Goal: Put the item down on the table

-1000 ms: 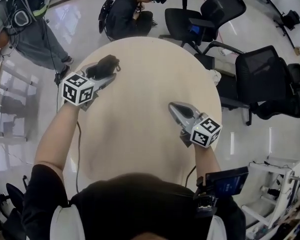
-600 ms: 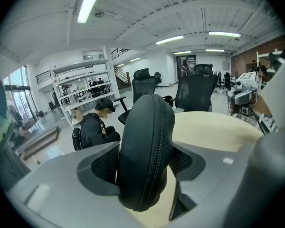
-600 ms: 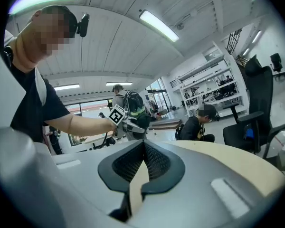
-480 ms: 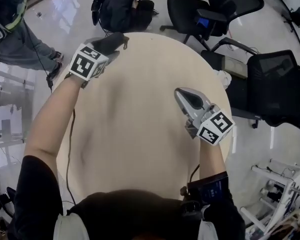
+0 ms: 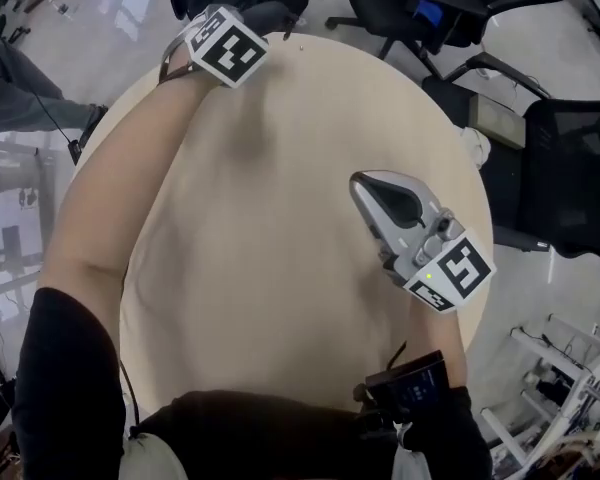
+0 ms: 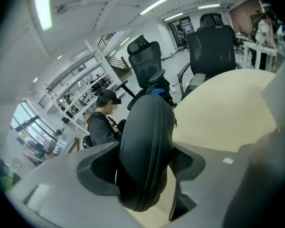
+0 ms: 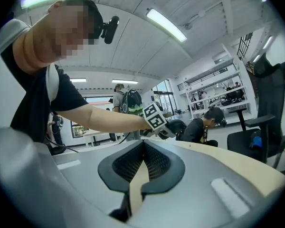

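A black zippered case stands upright between my left gripper's jaws, which are shut on its sides. In the head view that left gripper reaches over the far edge of the round beige table, and the case shows only as a dark shape beyond the marker cube. My right gripper hovers over the table's right side, shut with nothing in it. In the right gripper view its jaws meet at the tips, and the left gripper's cube and the case show across the table.
Black office chairs stand off the table's right and far sides. A person in dark clothes sits low just beyond the far edge. Another person's legs are at the left. Shelving lines the far wall.
My left arm has stretched out, carrying the case from the table's left part to its far edge. The right gripper has drifted a little to the right and nearer.
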A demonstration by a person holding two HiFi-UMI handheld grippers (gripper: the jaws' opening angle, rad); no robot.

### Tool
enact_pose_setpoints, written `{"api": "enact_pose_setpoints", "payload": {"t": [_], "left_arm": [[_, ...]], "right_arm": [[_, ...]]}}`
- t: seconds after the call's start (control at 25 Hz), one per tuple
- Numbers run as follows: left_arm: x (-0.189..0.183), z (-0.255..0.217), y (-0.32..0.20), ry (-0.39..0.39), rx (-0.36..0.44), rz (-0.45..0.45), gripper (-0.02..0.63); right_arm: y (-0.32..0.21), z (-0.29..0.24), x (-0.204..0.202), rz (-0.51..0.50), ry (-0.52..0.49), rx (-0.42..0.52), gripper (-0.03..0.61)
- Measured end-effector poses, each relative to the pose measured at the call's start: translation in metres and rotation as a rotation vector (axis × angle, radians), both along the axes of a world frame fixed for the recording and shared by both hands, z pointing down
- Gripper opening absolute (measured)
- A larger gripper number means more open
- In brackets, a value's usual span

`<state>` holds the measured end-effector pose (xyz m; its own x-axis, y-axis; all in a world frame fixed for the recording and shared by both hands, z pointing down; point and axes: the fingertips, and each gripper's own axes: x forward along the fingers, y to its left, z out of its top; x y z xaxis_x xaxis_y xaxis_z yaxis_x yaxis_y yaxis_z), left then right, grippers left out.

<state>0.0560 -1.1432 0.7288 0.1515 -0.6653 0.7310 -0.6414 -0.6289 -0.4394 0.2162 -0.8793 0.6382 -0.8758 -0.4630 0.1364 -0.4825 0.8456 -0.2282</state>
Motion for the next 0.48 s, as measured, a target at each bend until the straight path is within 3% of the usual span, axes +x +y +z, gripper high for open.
{"api": "enact_pose_setpoints", "payload": {"t": [0.48], "left_arm": [[0.041, 0.044, -0.020, -0.252, 0.091, 0.087, 0.302]], "right_arm": [[0.015, -0.005, 0.004, -0.045, -0.087, -0.001, 0.014]]}}
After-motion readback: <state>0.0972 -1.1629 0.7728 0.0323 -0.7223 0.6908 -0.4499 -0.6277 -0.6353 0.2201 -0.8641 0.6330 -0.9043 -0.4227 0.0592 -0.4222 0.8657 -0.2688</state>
